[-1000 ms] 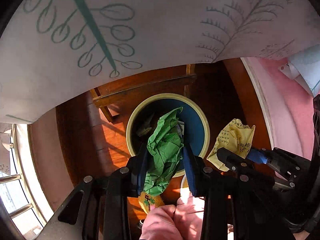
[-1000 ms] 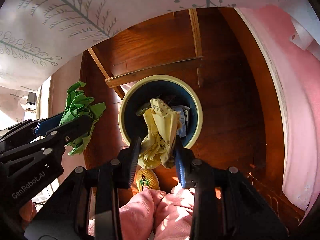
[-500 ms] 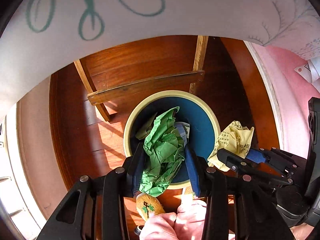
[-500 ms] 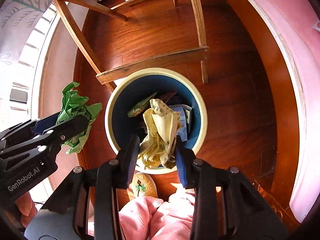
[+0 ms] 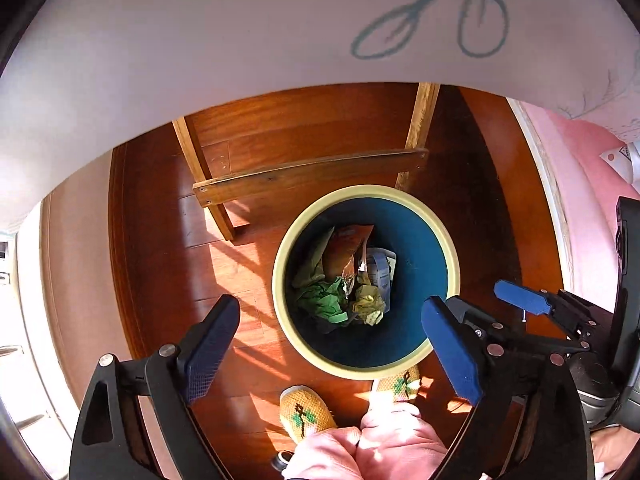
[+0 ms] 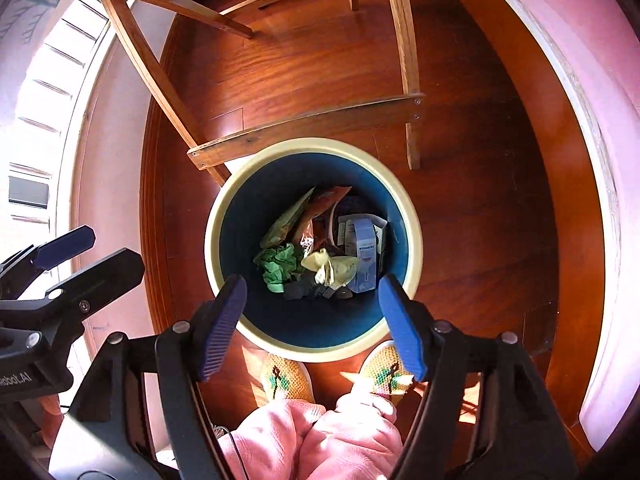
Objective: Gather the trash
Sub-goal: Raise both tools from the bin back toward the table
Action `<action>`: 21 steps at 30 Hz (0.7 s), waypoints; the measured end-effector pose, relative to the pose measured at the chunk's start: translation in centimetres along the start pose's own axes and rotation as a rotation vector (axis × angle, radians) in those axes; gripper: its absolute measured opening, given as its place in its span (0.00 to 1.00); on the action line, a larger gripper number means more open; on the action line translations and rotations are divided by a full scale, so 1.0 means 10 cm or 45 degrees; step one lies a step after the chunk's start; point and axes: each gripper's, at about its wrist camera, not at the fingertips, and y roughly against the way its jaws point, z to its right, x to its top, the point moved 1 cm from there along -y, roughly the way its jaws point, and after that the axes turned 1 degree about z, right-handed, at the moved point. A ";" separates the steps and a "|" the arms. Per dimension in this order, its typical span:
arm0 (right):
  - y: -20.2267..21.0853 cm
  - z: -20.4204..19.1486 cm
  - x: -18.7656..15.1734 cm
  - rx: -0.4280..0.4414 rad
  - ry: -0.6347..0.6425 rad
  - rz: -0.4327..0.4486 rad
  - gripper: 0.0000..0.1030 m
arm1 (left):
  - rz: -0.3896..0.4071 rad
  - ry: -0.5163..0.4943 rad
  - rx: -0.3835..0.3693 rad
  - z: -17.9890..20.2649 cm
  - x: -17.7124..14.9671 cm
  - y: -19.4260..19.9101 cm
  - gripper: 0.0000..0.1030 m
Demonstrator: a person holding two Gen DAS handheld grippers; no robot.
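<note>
Both claws, left claw and right claw, opening, empty, above round blue cream-rimmed bin; crumpled green paper and yellow paper apparently lie inside bin.

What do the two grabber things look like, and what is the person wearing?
Each gripper, left and right, is a black frame with silver rivets and two long fingers faced with ribbed blue pads. White lettering marks the left one's body. The person wears fluffy pink trousers and knitted yellow slippers with green patterns.
</note>
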 end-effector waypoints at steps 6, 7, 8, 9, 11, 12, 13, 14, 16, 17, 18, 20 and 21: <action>0.13 -0.04 -0.01 -0.007 -0.008 -0.006 0.64 | -0.011 0.008 0.015 0.00 -0.04 0.17 0.90; 0.17 -0.05 -0.01 -0.010 -0.006 -0.008 0.64 | -0.012 0.008 0.018 0.00 -0.04 0.20 0.90; 0.20 -0.05 -0.02 -0.011 -0.004 -0.009 0.64 | -0.014 0.008 0.019 0.01 -0.05 0.24 0.90; 0.25 -0.06 -0.02 -0.011 -0.003 -0.010 0.64 | -0.016 0.006 0.021 0.01 -0.06 0.29 0.90; 0.35 -0.08 -0.03 -0.014 -0.009 -0.012 0.64 | -0.020 0.007 0.023 0.02 -0.09 0.41 0.90; 0.41 -0.09 -0.04 -0.011 -0.013 -0.012 0.64 | -0.021 0.007 0.025 0.02 -0.11 0.47 0.90; 0.48 -0.11 -0.04 -0.005 -0.018 -0.013 0.64 | -0.024 0.009 0.026 0.03 -0.13 0.53 0.90; 0.55 -0.13 -0.05 -0.002 -0.020 -0.013 0.64 | -0.026 0.011 0.025 0.04 -0.14 0.59 0.90; 0.70 -0.16 -0.06 0.002 -0.019 -0.014 0.64 | -0.032 0.012 0.024 0.07 -0.19 0.76 0.90; 0.79 -0.19 -0.06 0.003 -0.016 -0.015 0.64 | -0.034 0.012 0.024 0.08 -0.21 0.84 0.90; 0.87 -0.21 -0.07 0.003 -0.013 -0.014 0.64 | -0.035 0.011 0.025 0.10 -0.23 0.93 0.90; 1.07 -0.27 -0.08 0.003 -0.007 -0.012 0.64 | -0.034 0.010 0.021 0.12 -0.26 1.14 0.90; 1.18 -0.30 -0.08 0.005 -0.003 -0.011 0.64 | -0.033 0.008 0.021 0.13 -0.28 1.27 0.90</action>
